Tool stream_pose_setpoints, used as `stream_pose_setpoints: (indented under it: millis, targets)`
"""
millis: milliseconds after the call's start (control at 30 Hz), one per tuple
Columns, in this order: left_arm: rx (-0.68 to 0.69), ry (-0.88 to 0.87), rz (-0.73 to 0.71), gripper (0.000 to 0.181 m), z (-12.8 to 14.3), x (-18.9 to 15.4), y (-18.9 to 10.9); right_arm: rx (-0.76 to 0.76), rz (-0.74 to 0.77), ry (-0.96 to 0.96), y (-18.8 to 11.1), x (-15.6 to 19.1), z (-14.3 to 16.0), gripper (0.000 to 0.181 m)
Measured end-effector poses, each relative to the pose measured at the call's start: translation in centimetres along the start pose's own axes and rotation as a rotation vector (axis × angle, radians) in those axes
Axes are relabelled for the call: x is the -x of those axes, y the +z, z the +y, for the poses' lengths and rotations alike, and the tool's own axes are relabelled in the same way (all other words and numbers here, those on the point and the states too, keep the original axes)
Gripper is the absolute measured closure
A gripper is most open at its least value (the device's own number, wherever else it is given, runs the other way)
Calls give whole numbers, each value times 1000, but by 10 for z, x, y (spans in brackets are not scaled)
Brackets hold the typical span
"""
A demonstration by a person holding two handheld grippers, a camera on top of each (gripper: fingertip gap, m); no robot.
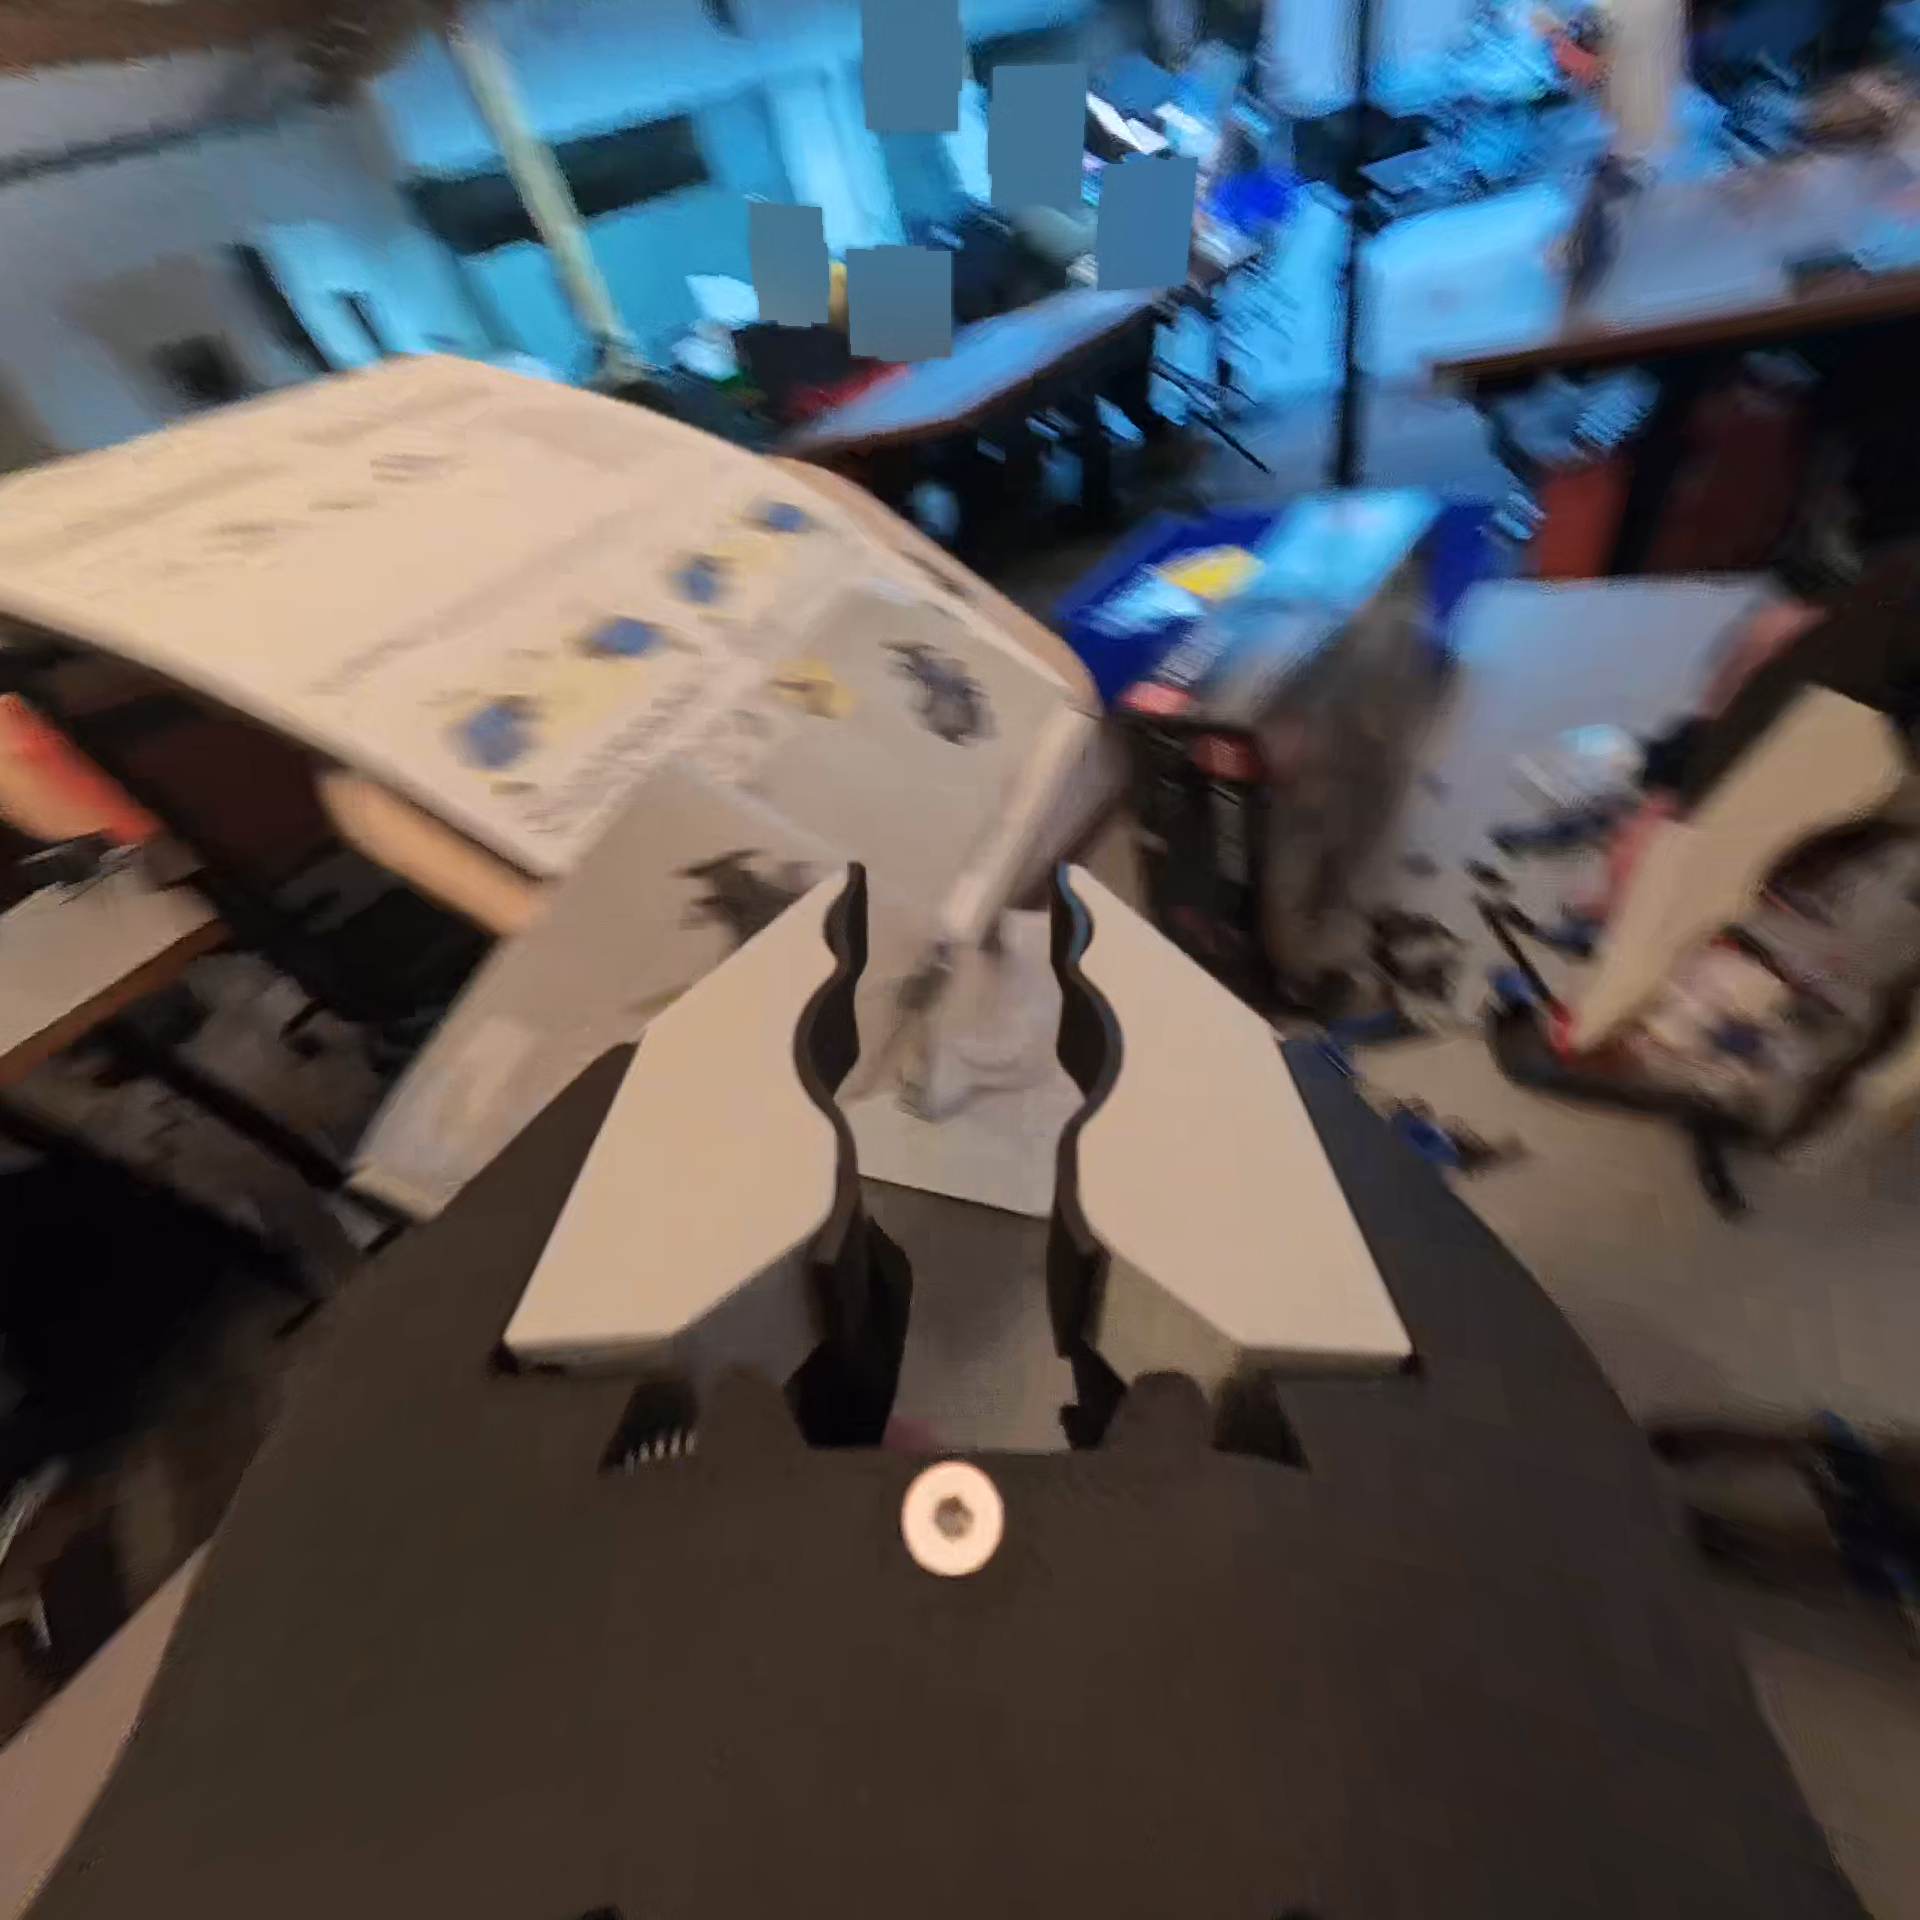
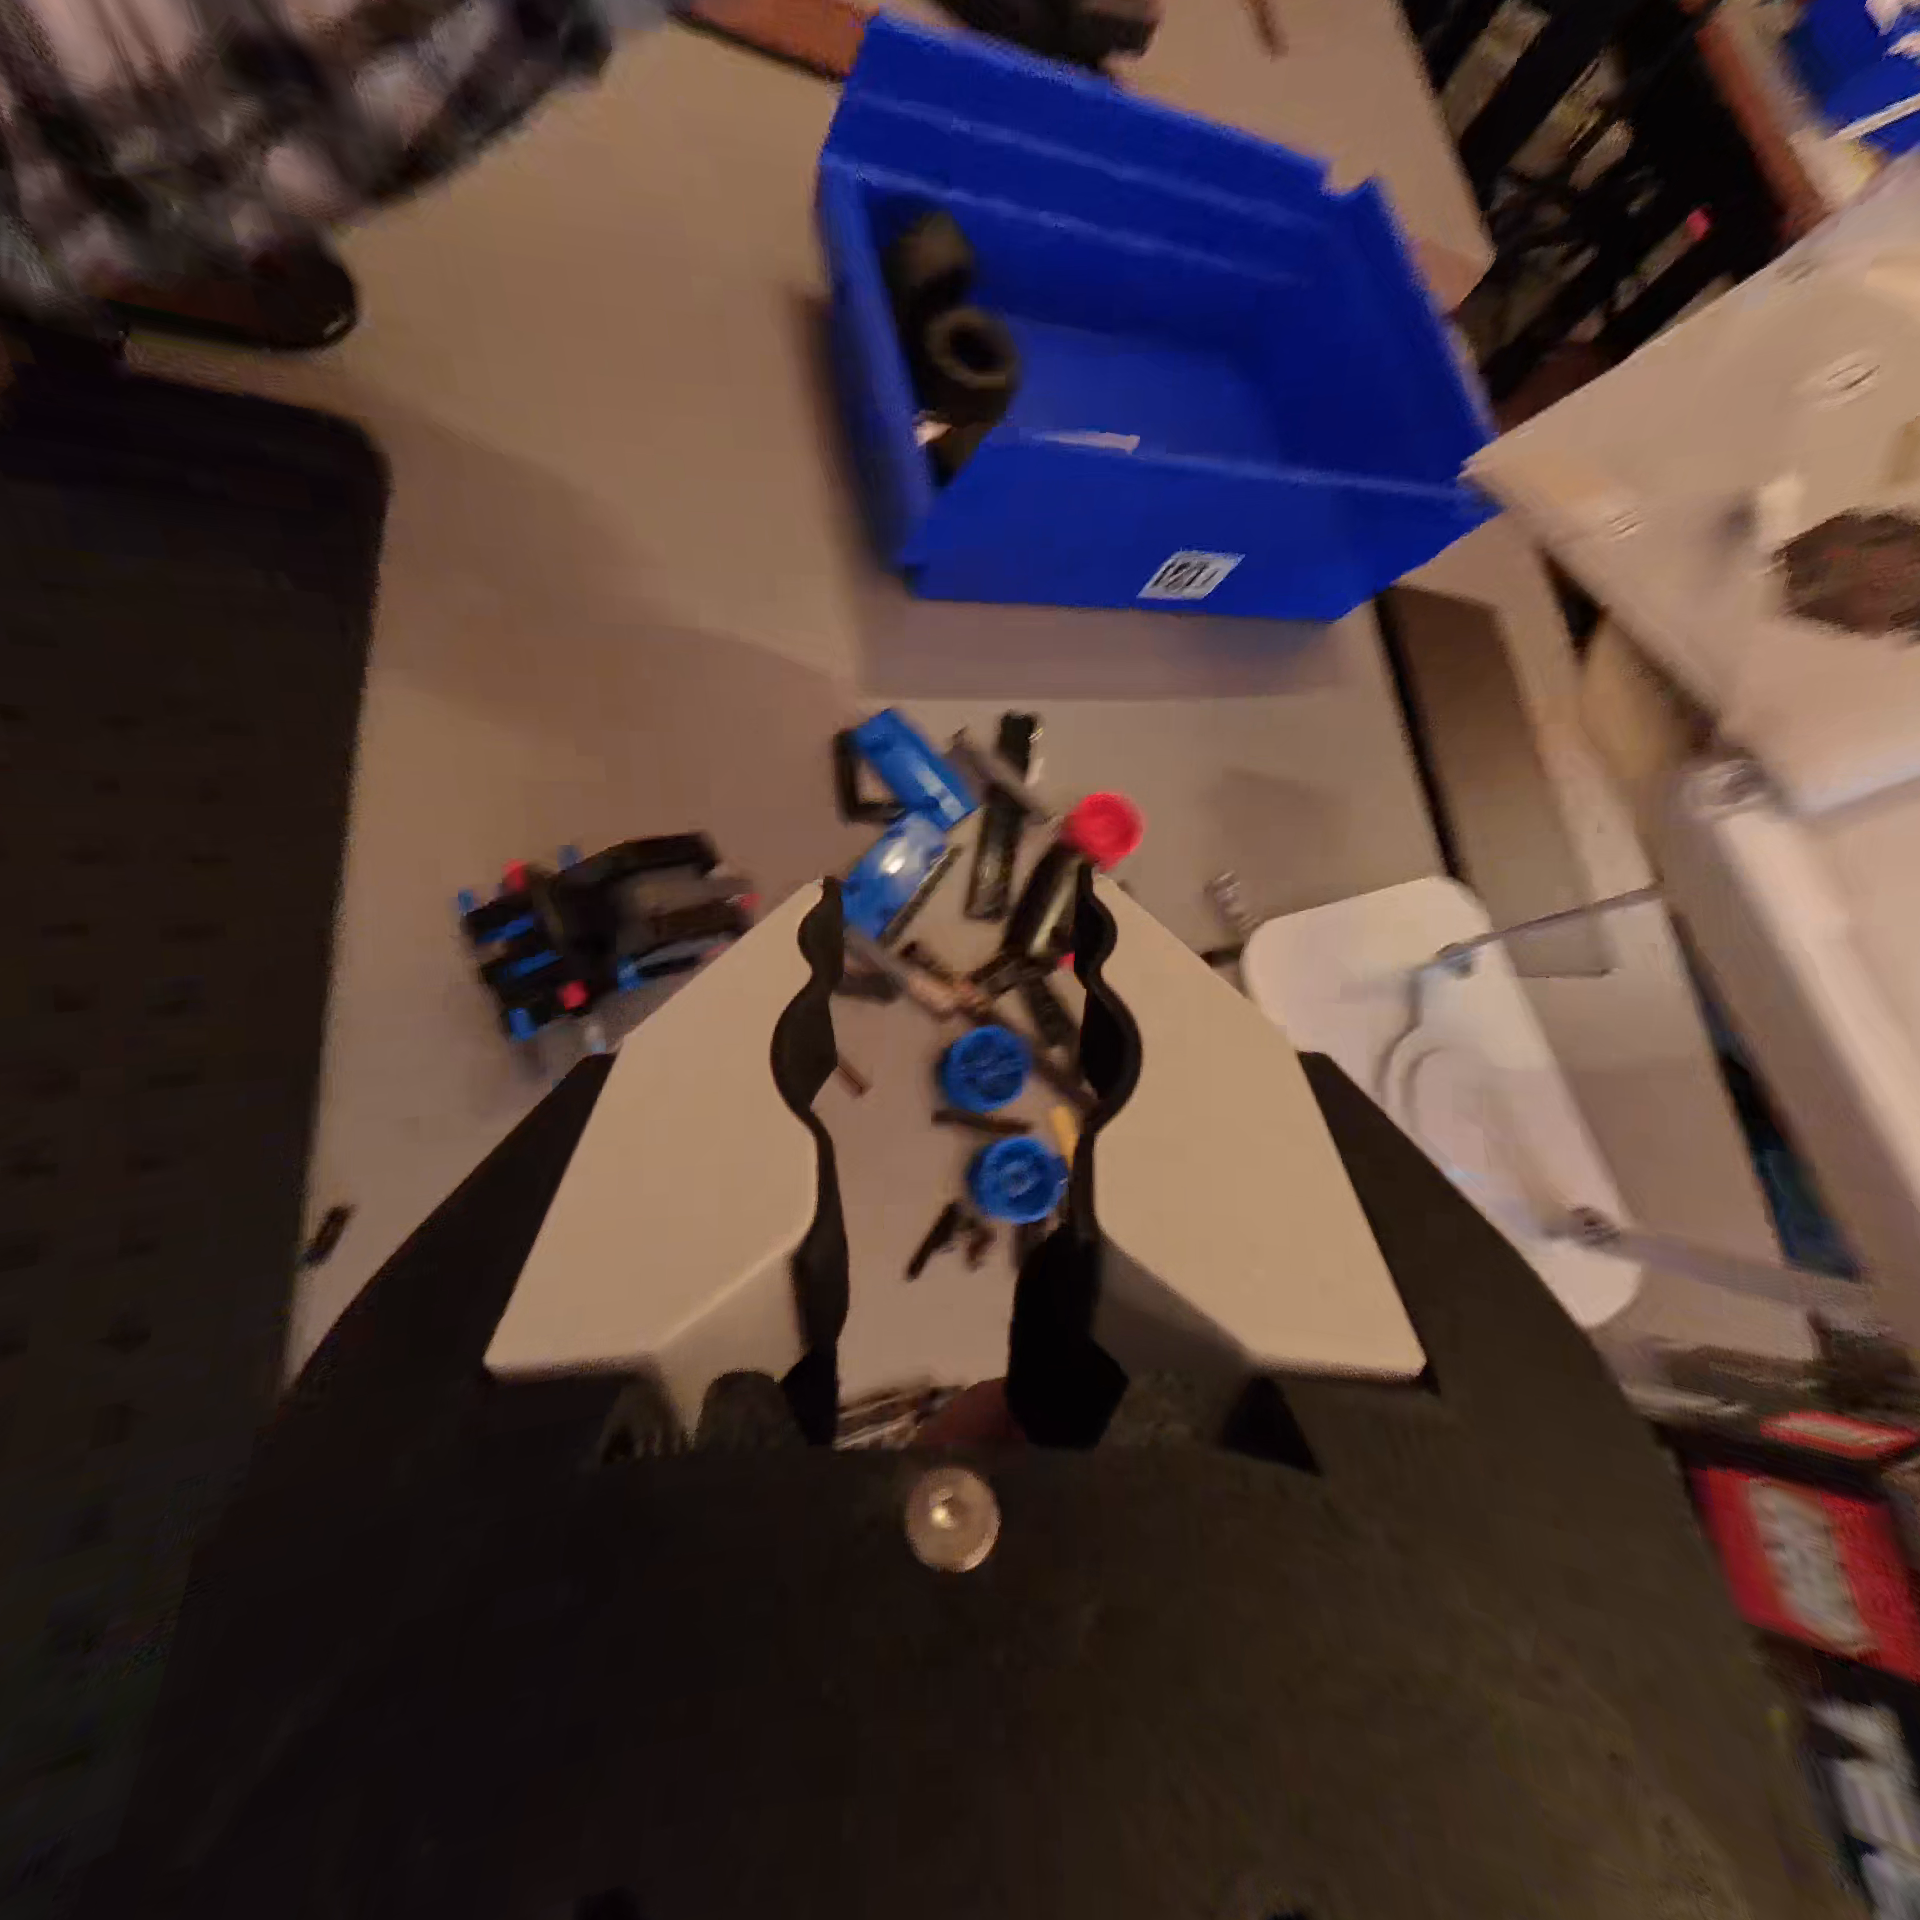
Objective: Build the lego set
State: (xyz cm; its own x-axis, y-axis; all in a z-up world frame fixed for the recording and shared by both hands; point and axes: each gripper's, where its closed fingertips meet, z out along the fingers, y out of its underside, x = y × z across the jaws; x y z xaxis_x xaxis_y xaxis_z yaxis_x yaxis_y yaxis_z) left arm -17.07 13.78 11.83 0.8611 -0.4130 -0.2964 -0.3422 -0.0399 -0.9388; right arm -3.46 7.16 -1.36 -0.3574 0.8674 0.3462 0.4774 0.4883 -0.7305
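Both two-finger grippers held with jaws apart over a table of loose lego pieces; the left view is heavily blurred.

The right gripper (image 2: 956,894) hangs above the grey tabletop (image 2: 623,520) with its jaws parted and nothing between them; seen through the gap are two round blue lego wheel hubs (image 2: 987,1065), and at 12 o'clock, just past the fingertips, a heap of loose blue and black lego parts (image 2: 914,810) with a round red piece (image 2: 1103,828) at 1 o'clock. At 10 o'clock lies a partly built black and blue lego model (image 2: 603,925). Farther, at 12 to 1 o'clock, a blue plastic bin (image 2: 1143,520) holds black lego tyres (image 2: 966,353). The left gripper (image 1: 958,894) is also spread and empty, with a bent white paper instruction booklet (image 1: 468,623) from 12 to 10 o'clock.
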Motion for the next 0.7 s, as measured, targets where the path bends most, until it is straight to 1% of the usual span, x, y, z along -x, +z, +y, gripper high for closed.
stream_pose_setpoints:
  millis: [33, 67, 133, 167, 200, 233, 300, 333, 400, 500, 533, 567, 600, 700]
  targets:
    - [49, 47, 94, 145, 8, -27, 2, 18, -8, 11, 1, 12, 11, 137]
    - [114, 84, 172, 141, 22, -52, 3, 32, -15, 31, 2, 23, 21, 136]
    - [227, 149, 320, 134, 53, -102, 0, 36, -73, 93, 4, 46, 38, 135]
    - [278, 172, 399, 131, 70, -129, -4, 30, -93, 124, 4, 55, 44, 135]
    - [350, 190, 473, 123, 91, -154, -10, 15, -108, 156, 3, 62, 48, 135]
    - [419, 227, 524, 116, 111, -175, -16, -5, -140, 186, 4, 71, 49, 135]
    - [508, 335, 616, 111, 149, -210, -29, -16, -182, 237, 6, 85, 54, 134]
    - [537, 393, 622, 108, 163, -218, -31, -16, -189, 250, 9, 90, 56, 132]
    - [556, 481, 635, 105, 183, -230, -33, -16, -224, 270, 15, 102, 59, 132]
    - [543, 506, 654, 103, 196, -243, -27, -14, -265, 294, 25, 116, 63, 130]
    - [547, 523, 656, 105, 200, -246, -25, -21, -282, 310, 27, 119, 63, 130]
    - [550, 534, 659, 111, 202, -248, -26, -27, -301, 323, 29, 122, 63, 130]
    - [527, 529, 651, 111, 200, -251, -22, -31, -312, 330, 31, 125, 63, 130]
    - [518, 505, 640, 112, 198, -254, -20, -33, -316, 335, 36, 126, 65, 130]
